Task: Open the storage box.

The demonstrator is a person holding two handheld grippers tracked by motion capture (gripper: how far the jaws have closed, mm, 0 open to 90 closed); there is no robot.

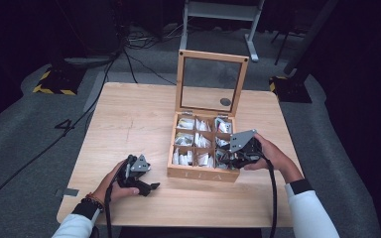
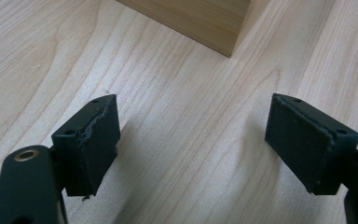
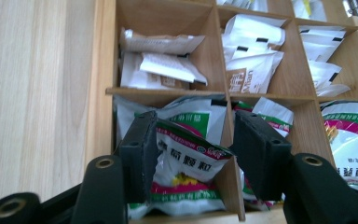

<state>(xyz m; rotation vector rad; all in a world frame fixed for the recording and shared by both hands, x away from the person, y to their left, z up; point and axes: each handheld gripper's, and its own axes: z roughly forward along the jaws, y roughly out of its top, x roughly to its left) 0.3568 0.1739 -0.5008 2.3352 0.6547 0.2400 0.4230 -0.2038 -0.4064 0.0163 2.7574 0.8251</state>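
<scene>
Resting on table: left claw point(image 1: 149, 186) | right claw point(image 1: 224, 159) dipping into tea box point(image 1: 198, 173)

"TEA" on wooden box point(image 1: 198, 173) front; Chinese characters on green-white sachet point(image 3: 186, 158), illegible.

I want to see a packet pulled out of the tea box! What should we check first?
1. Lid up: ok.
2. Right hand-held gripper around a green-and-white packet: ok.
3. Pads pressing the packet: cannot tell.
4. Wooden divider clear of the jaws: not ok, it stands between them.
5. Left hand-held gripper open, off the box: ok.
</scene>
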